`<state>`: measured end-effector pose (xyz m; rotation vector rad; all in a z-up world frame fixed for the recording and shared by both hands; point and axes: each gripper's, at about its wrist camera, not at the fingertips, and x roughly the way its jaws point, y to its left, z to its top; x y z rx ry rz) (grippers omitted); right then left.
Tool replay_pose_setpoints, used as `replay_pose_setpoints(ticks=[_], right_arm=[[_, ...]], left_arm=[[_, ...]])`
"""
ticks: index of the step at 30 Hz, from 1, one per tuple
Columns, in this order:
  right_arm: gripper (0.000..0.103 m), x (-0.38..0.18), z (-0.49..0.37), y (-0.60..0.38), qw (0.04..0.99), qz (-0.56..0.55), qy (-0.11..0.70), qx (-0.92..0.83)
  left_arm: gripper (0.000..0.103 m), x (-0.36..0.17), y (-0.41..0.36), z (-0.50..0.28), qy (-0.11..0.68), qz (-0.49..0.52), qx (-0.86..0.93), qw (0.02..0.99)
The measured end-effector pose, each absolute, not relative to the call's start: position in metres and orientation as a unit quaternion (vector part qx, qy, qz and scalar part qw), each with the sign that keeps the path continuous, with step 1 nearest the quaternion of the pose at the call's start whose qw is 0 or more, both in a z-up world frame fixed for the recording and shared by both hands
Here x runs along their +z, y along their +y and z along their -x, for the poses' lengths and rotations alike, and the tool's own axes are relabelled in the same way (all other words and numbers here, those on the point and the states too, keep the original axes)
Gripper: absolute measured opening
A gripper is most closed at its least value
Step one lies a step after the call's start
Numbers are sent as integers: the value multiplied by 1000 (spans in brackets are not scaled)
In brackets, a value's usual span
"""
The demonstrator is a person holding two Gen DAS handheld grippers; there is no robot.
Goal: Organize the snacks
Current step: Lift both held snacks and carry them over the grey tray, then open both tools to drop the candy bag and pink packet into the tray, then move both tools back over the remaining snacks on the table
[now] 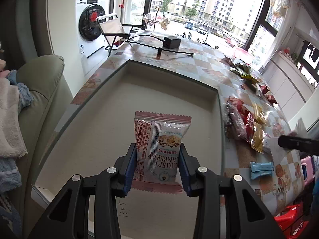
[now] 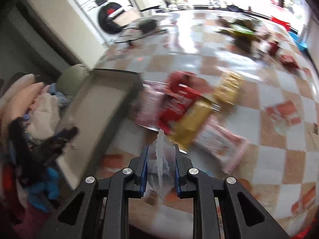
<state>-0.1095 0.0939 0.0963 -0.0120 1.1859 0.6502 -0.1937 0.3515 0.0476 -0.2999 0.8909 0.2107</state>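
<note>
My left gripper [image 1: 158, 148] is shut on a pink-and-white cranberry crisp packet [image 1: 159, 149], held over the inside of a shallow beige tray [image 1: 111, 123]. In the blurred right wrist view my right gripper [image 2: 161, 149] is shut on a clear, whitish snack wrapper [image 2: 161, 165] with printed lettering, above the chequered table. Ahead of it lies a heap of snacks: red packets [image 2: 179, 99], gold packets [image 2: 191, 123] and a pink packet [image 2: 221, 143]. The tray [image 2: 95, 107] lies to the left of that heap. The right gripper's black tip [image 1: 295, 143] shows at the right edge of the left wrist view.
A chequered glossy table [image 1: 199, 59] carries a black power adapter with cable [image 1: 171, 42] at the far end, more snack packets [image 1: 245, 73] along the right and a blue packet [image 1: 261, 169] near the front. A green sofa with piled towels [image 1: 12, 119] stands left of the table.
</note>
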Motion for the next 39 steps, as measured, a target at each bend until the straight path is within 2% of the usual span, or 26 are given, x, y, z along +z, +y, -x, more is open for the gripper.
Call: replay_pose_setpoints(ticks=[8, 10, 12, 13, 14, 15, 16, 21, 29, 39], right_arm=[[23, 97, 117, 217, 734, 21, 552, 395], [23, 89, 117, 237, 728, 28, 559, 396], [25, 82, 115, 249, 725, 46, 569, 386], [30, 78, 114, 252, 722, 53, 575, 381], [55, 76, 113, 251, 721, 54, 578, 378], [85, 75, 111, 248, 725, 53, 577, 372], [92, 77, 110, 241, 735, 53, 569, 364], [92, 82, 96, 194, 770, 63, 551, 316], [92, 59, 55, 104, 792, 11, 581, 188], [92, 58, 0, 77, 822, -3, 552, 139]], left_arm=[[44, 38, 364, 195, 445, 150, 118, 875], [50, 35, 365, 195, 448, 147, 122, 873], [67, 35, 364, 197, 447, 144, 123, 874], [70, 35, 364, 197, 445, 142, 124, 875], [72, 37, 363, 198, 442, 138, 125, 878], [73, 38, 361, 198, 441, 134, 125, 879], [73, 39, 359, 197, 440, 131, 124, 879], [74, 55, 337, 191, 429, 110, 103, 890], [80, 72, 257, 172, 427, 75, -5, 901], [80, 63, 205, 74, 455, 58, 26, 888]])
